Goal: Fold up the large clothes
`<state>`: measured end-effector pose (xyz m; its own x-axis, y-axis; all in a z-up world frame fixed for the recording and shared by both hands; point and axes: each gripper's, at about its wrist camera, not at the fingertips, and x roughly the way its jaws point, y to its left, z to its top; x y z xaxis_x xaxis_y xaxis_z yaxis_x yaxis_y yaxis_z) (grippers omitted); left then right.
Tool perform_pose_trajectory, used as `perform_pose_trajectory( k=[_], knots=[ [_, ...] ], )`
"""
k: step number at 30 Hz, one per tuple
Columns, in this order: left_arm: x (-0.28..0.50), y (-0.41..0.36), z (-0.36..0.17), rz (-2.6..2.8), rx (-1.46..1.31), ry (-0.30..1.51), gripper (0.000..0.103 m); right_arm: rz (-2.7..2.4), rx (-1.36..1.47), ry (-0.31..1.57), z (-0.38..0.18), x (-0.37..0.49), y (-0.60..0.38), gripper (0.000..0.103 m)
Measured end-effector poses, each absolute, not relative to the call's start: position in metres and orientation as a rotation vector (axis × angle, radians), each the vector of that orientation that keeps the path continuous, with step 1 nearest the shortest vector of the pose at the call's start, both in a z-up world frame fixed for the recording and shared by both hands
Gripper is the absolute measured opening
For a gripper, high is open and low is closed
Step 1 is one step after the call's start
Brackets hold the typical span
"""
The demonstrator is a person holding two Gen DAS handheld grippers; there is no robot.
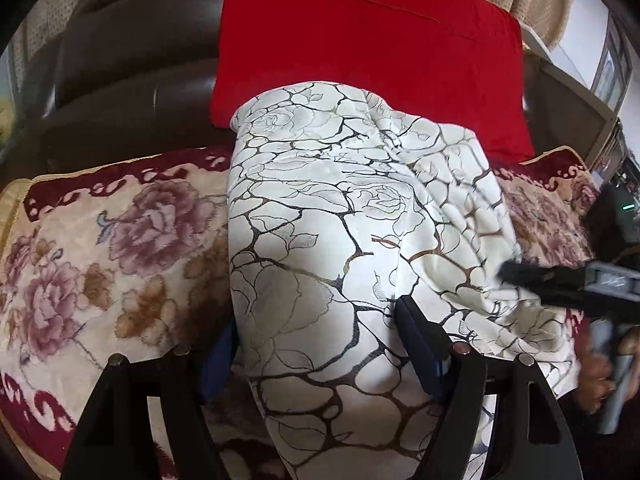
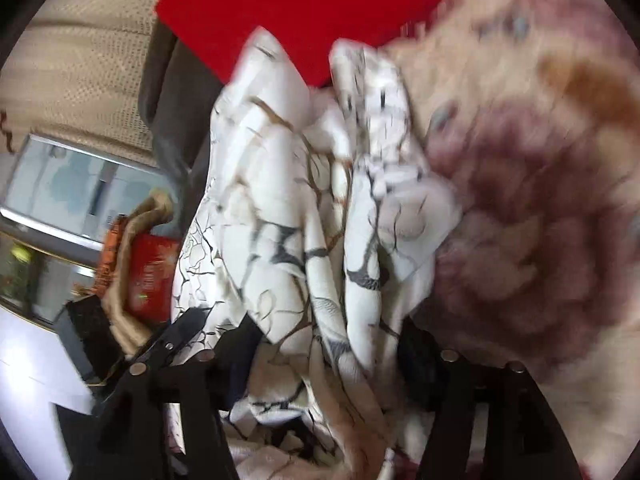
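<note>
A white garment [image 1: 340,216] with a dark and gold rose print lies on a floral sofa cover [image 1: 100,248], partly folded into a long band. My left gripper [image 1: 316,336] is open; the fabric runs between its two blue-padded fingers [image 1: 416,344], and the left one is mostly hidden under the cloth. My right gripper shows at the right edge of the left wrist view [image 1: 516,276], over the garment's right side. In the blurred right wrist view the bunched garment [image 2: 304,216] fills the gap of my right gripper [image 2: 324,352]; whether it pinches the cloth is unclear.
A red cushion [image 1: 372,52] leans on the dark sofa back [image 1: 132,64] just behind the garment. A beige knitted throw [image 2: 84,60] hangs over the sofa. A glass-topped table [image 2: 68,188] and a red box [image 2: 150,276] stand beside the sofa.
</note>
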<state>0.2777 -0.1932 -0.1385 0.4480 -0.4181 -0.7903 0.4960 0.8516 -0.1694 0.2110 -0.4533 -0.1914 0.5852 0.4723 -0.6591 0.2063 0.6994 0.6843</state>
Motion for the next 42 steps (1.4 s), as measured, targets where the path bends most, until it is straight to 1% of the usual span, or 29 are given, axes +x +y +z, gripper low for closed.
perform_pose_trajectory(
  k=[4,7,9,11,12,13,14,18,20,21,23,26,31,36,40,42],
  knots=[
    [0.277,-0.195,-0.141,-0.564,0.085,0.953,0.077,0.024,0.609,0.829,-0.136,0.192,-0.456,0.068],
    [0.276,-0.196,-0.140,-0.560,0.091,0.950,0.077,0.028,0.540,0.732,-0.097,0.198,-0.447,0.068],
    [0.274,-0.191,-0.139,-0.561,0.096,0.946,0.077,0.066,0.510,0.727,-0.083,0.215,-0.435,0.068],
    [0.275,-0.191,-0.138,-0.559,0.097,0.947,0.077,0.112,0.459,0.737,-0.077,0.233,-0.424,0.065],
    [0.275,-0.191,-0.138,-0.559,0.099,0.947,0.077,0.132,0.442,0.746,-0.078,0.243,-0.420,0.059],
    [0.275,-0.190,-0.139,-0.559,0.101,0.947,0.077,0.147,0.425,0.771,-0.081,0.256,-0.419,0.047],
    [0.276,-0.189,-0.139,-0.559,0.103,0.947,0.077,0.152,0.420,0.794,-0.086,0.263,-0.418,0.041],
    [0.277,-0.188,-0.140,-0.567,0.122,0.944,0.078,0.043,0.412,0.949,-0.140,0.304,-0.421,0.038],
    [0.274,-0.191,-0.141,-0.564,0.164,0.932,0.079,-0.001,0.473,1.070,-0.181,0.316,-0.435,0.029],
    [0.272,-0.193,-0.141,-0.549,0.193,0.921,0.080,0.015,0.486,1.060,-0.186,0.314,-0.439,0.029],
    [0.270,-0.194,-0.141,-0.538,0.218,0.911,0.080,-0.001,0.448,1.047,-0.177,0.308,-0.436,0.028],
    [0.271,-0.191,-0.141,-0.525,0.206,0.915,0.080,-0.021,0.419,1.030,-0.161,0.289,-0.432,0.031],
    [0.263,-0.185,-0.140,-0.518,0.197,0.911,0.081,0.042,0.446,0.934,-0.130,0.231,-0.429,0.031],
    [0.243,-0.167,-0.122,-0.542,0.177,0.872,0.081,0.118,0.401,0.888,-0.111,0.181,-0.407,0.032],
    [0.231,-0.154,-0.121,-0.525,0.210,0.845,0.081,0.181,0.396,0.830,-0.106,0.152,-0.390,0.032],
    [0.229,-0.154,-0.131,-0.517,0.223,0.870,0.084,0.158,0.344,0.870,-0.118,0.150,-0.379,0.032]
  ],
)
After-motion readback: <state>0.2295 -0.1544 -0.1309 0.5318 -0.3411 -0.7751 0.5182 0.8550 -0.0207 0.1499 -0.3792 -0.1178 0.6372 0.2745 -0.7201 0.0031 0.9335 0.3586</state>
